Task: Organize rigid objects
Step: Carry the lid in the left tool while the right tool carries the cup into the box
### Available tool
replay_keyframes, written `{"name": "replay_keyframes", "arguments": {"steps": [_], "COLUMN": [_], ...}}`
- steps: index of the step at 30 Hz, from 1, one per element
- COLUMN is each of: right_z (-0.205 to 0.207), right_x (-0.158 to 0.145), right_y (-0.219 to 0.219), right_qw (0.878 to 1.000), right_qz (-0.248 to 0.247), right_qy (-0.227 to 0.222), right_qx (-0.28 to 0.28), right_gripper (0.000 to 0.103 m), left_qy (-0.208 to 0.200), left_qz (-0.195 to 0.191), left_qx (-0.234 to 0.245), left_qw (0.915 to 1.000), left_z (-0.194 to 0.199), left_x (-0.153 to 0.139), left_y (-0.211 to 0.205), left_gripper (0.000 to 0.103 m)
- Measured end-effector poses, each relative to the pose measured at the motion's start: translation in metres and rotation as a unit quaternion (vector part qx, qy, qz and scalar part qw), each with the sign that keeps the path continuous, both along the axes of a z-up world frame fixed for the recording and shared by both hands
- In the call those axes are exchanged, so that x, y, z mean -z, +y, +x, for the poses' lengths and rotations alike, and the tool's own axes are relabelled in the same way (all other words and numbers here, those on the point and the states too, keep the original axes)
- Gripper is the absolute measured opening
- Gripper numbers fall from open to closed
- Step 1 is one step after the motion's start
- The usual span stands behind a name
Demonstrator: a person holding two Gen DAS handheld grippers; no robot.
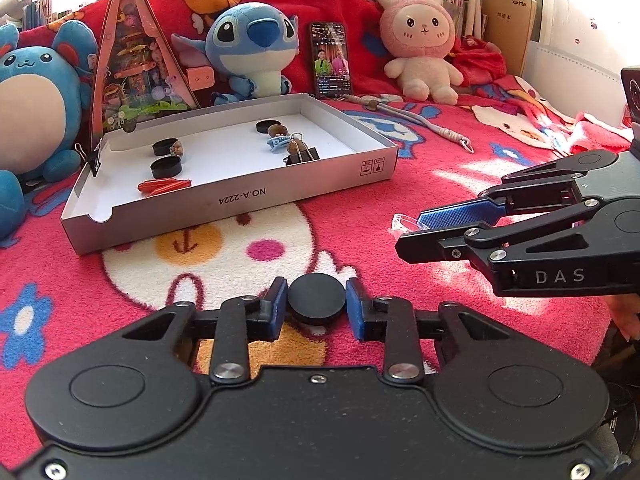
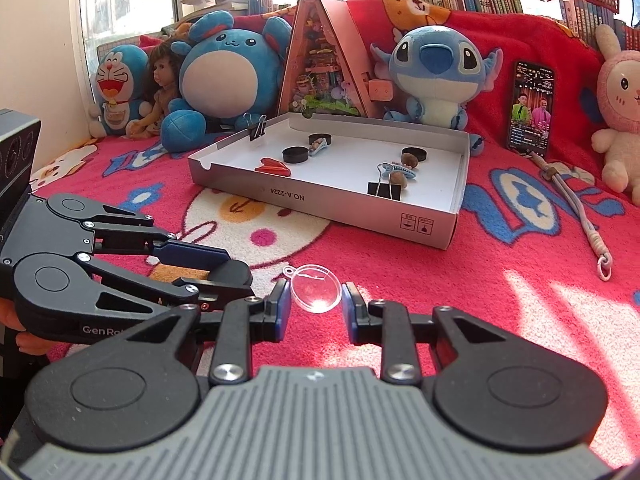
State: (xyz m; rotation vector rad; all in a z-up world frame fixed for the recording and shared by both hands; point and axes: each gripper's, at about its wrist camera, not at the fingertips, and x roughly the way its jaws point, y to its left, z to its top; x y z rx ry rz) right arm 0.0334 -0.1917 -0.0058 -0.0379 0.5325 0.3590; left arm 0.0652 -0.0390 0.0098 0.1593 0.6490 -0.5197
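Now, both grippers carry pieces toward the box.
Left gripper (image 1: 317, 298) pinches a black cap (image 1: 316, 298); right gripper (image 2: 316, 296) pinches a clear shell (image 2: 317, 288). Box (image 1: 256, 204) sits at eleven o'clock: lift clear of its rim, release low.

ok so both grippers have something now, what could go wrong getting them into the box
The clear plastic shell sits between the right gripper fingers and looks smooth and curved, so it may slip or pop out. The left gripper holds the black disc only by its edges, so a tilt might drop it. The white box already holds caps and a binder clip, and a careless drop could knock them.
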Motion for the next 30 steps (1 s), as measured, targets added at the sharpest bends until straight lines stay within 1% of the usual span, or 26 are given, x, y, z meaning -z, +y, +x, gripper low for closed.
{"name": "replay_keyframes", "arguments": {"steps": [7,10,19,25,30], "right_z": [0.002,0.002,0.019,0.047,0.070], "right_x": [-0.002,-0.005,-0.024,-0.035,-0.037], "right_y": [0.000,0.000,-0.003,-0.008,-0.011], "right_qw": [1.000,1.000,0.998,0.996,0.996], "right_qz": [0.004,0.003,0.001,0.000,0.002], "right_qy": [-0.006,-0.012,-0.030,-0.027,-0.016], "right_qx": [0.012,0.018,0.051,0.083,0.093], "right_gripper": [0.034,0.034,0.034,0.034,0.034], "left_qy": [-0.004,-0.014,-0.030,-0.017,0.003], "left_qz": [-0.011,-0.016,-0.046,-0.063,-0.063], "left_qx": [-0.031,-0.042,-0.094,-0.124,-0.141], "left_qw": [0.9995,0.9989,0.9941,0.9901,0.9880], "left_z": [0.007,0.011,0.051,0.082,0.107], "left_x": [-0.007,-0.014,-0.045,-0.051,-0.046], "left_y": [0.009,0.014,0.035,0.043,0.045], "left_gripper": [0.030,0.030,0.030,0.030,0.030]}}
